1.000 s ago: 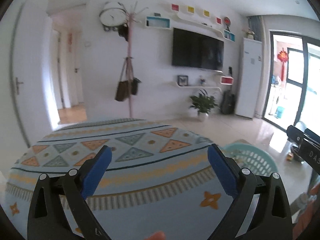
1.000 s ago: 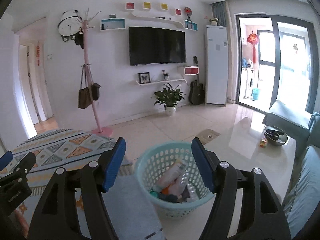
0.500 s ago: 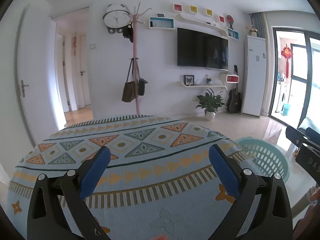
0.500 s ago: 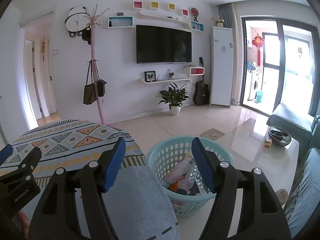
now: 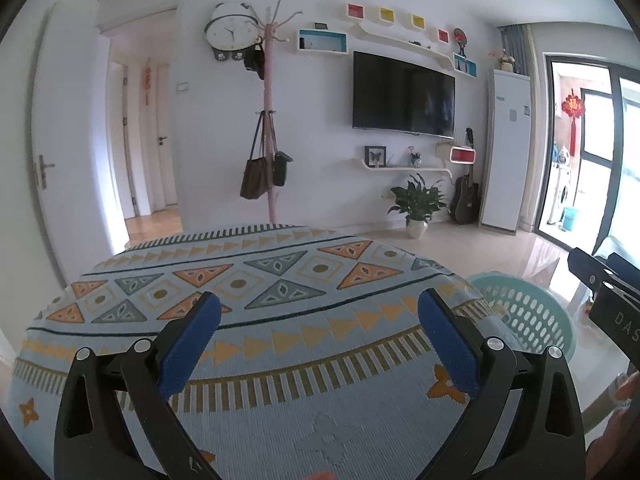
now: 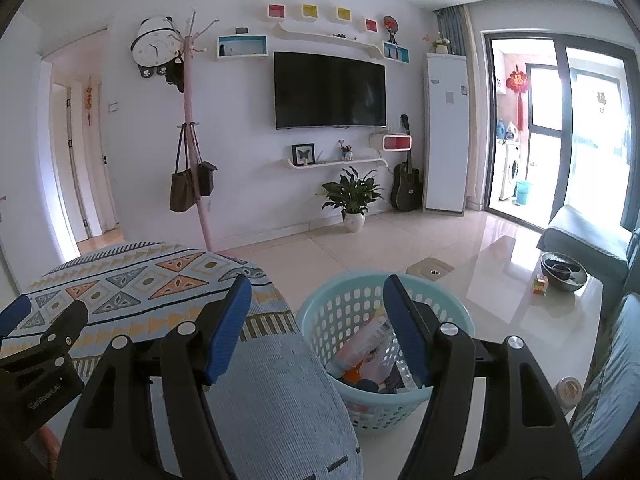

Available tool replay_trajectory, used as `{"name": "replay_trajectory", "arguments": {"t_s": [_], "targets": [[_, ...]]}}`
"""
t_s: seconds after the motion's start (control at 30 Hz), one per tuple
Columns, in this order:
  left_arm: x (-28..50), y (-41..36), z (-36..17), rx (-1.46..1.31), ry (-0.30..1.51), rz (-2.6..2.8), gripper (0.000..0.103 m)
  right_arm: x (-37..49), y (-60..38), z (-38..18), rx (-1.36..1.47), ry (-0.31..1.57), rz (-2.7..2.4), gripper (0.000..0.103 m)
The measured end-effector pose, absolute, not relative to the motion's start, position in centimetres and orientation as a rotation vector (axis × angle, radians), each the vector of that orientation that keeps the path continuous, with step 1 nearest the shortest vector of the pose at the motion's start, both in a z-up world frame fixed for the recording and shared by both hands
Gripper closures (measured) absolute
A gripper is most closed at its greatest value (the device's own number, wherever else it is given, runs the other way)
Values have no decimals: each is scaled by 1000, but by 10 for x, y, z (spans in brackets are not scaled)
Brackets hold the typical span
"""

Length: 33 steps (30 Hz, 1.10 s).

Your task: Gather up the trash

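Note:
A light teal plastic basket [image 6: 348, 312] stands on the floor beside a patterned cloth-covered surface [image 6: 132, 280]. It holds several pieces of trash, among them a white bottle [image 6: 362, 344] and orange wrappers. My right gripper [image 6: 318, 328] is open and empty, held above the basket's near rim. My left gripper [image 5: 320, 330] is open and empty above the patterned cloth [image 5: 256, 280]. The basket [image 5: 528, 320] shows at the right in the left wrist view. No loose trash shows on the cloth.
A glossy low table [image 6: 536, 320] at the right carries a dark bowl [image 6: 563, 271] and a small coloured cube [image 6: 541, 283]. A small round lid [image 6: 569, 389] lies near its front edge. A sofa [image 6: 580, 236], a potted plant [image 6: 354, 200] and a coat stand [image 6: 192, 140] stand beyond.
Both grippers have risen and tilted up a little, so the cloth and the basket sit lower in view. The jaws stay open and empty.

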State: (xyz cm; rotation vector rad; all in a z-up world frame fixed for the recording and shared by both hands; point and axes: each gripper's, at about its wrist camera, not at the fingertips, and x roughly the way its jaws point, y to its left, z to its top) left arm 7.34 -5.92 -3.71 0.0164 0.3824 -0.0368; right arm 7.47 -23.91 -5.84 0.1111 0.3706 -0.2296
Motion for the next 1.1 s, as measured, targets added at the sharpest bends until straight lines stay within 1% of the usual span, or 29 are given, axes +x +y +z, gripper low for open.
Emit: {"name": "replay_trajectory", "arguments": {"t_s": [0.33,0.67,0.8,1.1], "targets": [[79,-54,-36,-26,423,-41,7,77,-235,-56,101,371,-225,38],[77,-58,-36,-14,411,-40,8,77,-234,-55,90,369,-225,38],[77,-58,-36,-15,412,-40,7,75,-233,-55,86,366,-221,36],[76,-62,-35,-8,406,-40,7,71,-229,-51,58,356,-220,35]]}}
